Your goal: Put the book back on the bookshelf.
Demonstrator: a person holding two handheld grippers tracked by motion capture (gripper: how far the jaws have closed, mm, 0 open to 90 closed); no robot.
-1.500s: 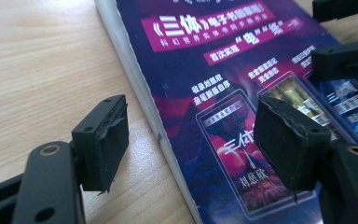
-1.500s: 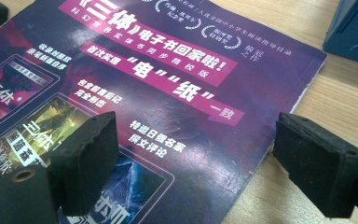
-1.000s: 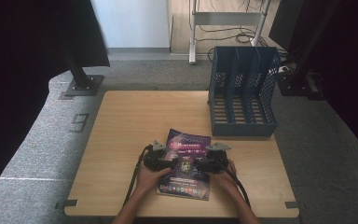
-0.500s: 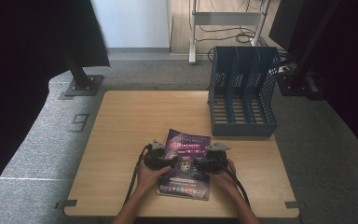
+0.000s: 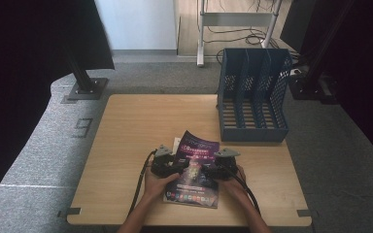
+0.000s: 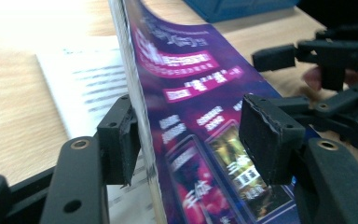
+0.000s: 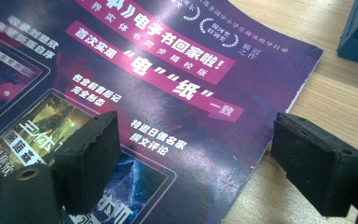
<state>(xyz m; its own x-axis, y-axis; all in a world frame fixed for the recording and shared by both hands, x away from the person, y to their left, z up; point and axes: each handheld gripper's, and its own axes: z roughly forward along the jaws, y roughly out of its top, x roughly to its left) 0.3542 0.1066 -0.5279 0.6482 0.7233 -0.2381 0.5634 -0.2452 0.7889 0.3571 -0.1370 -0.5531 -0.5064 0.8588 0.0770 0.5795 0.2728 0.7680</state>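
Near the front edge of the wooden table (image 5: 141, 121) lies a purple magazine (image 5: 194, 170), with the person's two hands at its two sides. At its left side, the left gripper (image 5: 167, 162) has the magazine's raised left edge standing between its jaws. From the left gripper view, that edge (image 6: 135, 93) runs upward through the gap: one pad sits just against the underside of the lifted cover, while the other pad stands apart from the printed face, with a clear gap between them. These jaws have just been closing, with the magazine's edge between them, but they do not yet press it from both sides. A white printed sheet (image 6: 81, 88) lies flat on the table beneath the lifted cover.

At the right side, the right gripper (image 5: 218, 167) is spread wide. From the right gripper view, one pad hangs over the purple cover (image 7: 168, 93) and the other over bare wood beyond the magazine's right edge, so that the edge lies between them; whether either pad touches anything is unclear.

Farther back on the right stands a blue file rack (image 5: 252, 92), well apart from the magazine.
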